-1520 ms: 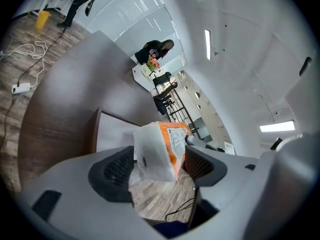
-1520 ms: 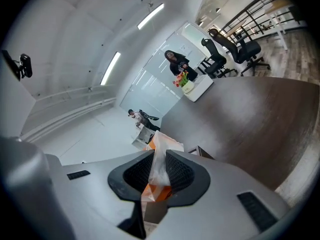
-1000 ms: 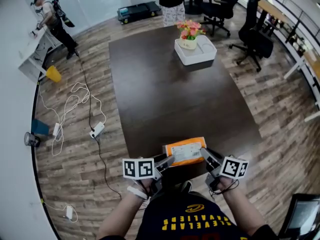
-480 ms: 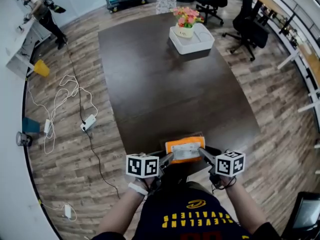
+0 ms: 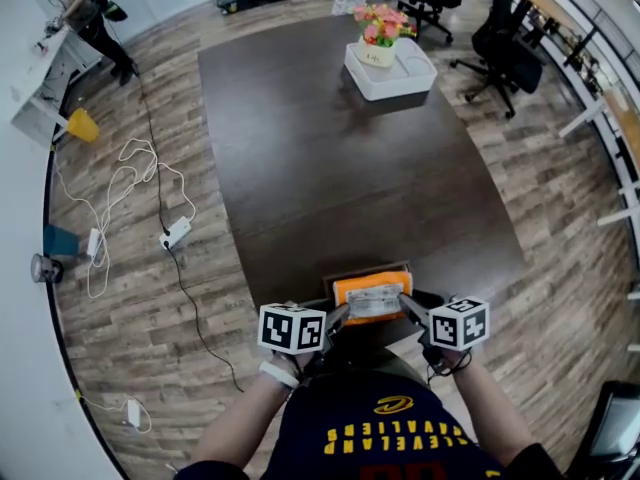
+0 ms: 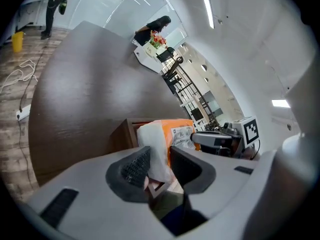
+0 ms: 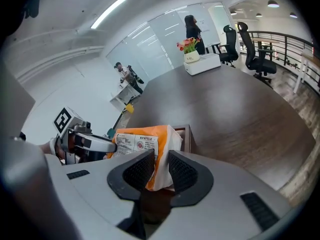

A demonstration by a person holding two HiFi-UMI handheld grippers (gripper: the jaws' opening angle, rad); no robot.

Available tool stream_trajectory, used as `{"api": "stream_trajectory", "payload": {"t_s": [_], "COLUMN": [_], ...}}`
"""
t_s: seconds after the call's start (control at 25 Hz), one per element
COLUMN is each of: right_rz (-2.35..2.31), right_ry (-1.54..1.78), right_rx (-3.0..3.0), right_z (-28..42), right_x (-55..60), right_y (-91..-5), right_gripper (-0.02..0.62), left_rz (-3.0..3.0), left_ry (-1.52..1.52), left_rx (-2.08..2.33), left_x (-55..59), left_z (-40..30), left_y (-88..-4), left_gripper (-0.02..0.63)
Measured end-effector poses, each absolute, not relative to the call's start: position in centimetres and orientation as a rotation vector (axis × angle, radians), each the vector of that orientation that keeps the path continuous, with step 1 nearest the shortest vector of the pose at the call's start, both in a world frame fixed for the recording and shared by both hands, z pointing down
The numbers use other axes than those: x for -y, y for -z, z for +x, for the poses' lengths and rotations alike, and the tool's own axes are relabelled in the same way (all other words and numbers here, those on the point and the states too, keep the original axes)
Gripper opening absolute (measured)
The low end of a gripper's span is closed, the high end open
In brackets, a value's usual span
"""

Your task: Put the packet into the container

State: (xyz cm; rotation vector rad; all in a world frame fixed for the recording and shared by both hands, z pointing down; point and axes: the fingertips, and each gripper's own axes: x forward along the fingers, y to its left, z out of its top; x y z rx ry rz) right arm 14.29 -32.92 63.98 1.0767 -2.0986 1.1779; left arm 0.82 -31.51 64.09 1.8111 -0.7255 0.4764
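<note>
An orange packet (image 5: 372, 296) with a white printed label hangs over a brown wooden container (image 5: 366, 270) at the dark table's near edge. My left gripper (image 5: 338, 318) holds the packet's white left end (image 6: 150, 144). Its jaws have just been closing, and that end is pinched between them. My right gripper (image 5: 408, 308) is shut on the packet's right end (image 7: 162, 149). In the left gripper view the container's rim (image 6: 126, 130) shows just behind the packet, with the right gripper (image 6: 215, 140) beyond. In the right gripper view the container's rim (image 7: 186, 134) and the left gripper (image 7: 92, 141) are also in sight.
A white tray (image 5: 395, 73) with a pot of flowers (image 5: 380, 26) stands at the table's (image 5: 330, 168) far end. Office chairs (image 5: 500, 43) are at the back right. Cables and a power strip (image 5: 175, 233) lie on the floor at left. A person (image 5: 75, 8) stands far left.
Both grippers have come down with the packet between them. The brown container's rim now shows around the packet's far side. The left jaws have narrowed on the packet's end.
</note>
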Motion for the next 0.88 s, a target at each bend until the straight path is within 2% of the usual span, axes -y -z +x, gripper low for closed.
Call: {"api": "stream_trajectory", "payload": {"t_s": [0.88], "right_rz": [1.021], "right_ry": [-1.150], "right_rx": [2.163], "right_z": [14.3], "right_x": [34.2], "right_y": [-64.1], "right_gripper": [0.115], "left_rz": [1.736], "left_ry": [-0.558], "left_rx": [0.829], "left_x": [31.9], "left_z": [1.2], "left_y": [-65.0], "left_gripper": [0.100]}}
